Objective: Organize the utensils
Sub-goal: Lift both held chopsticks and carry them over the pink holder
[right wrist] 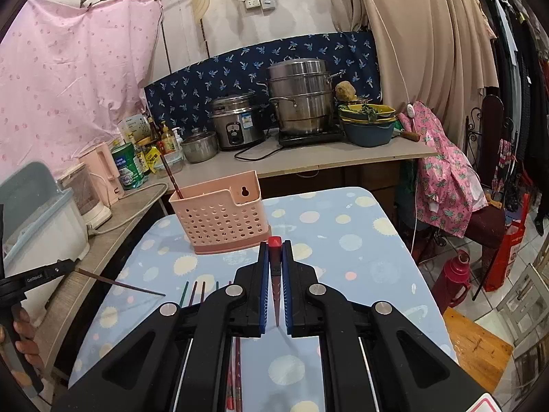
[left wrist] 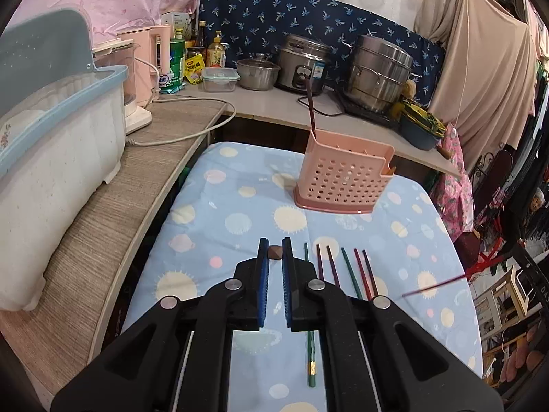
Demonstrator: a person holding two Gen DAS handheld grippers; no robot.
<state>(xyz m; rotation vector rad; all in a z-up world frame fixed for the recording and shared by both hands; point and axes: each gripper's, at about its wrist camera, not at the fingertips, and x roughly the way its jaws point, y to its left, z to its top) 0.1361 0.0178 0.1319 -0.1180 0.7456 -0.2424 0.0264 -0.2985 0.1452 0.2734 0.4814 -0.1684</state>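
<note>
Left wrist: both tongs pinch chopsticks above the dotted blue cloth [left wrist: 240,213] (cluttered kitchen counter [left wrist: 274,103] behind).

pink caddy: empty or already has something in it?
Not empty. One dark chopstick stands in the pink caddy, leaning at its left end; anything else inside, cannot tell.

Both grippers pinched tight, tilted downward.
The left gripper [left wrist: 275,252] has its jaws closed on a brown chopstick end; the right gripper [right wrist: 275,245] clamps a red one. A hand [right wrist: 24,340] grips the left handle.
</note>
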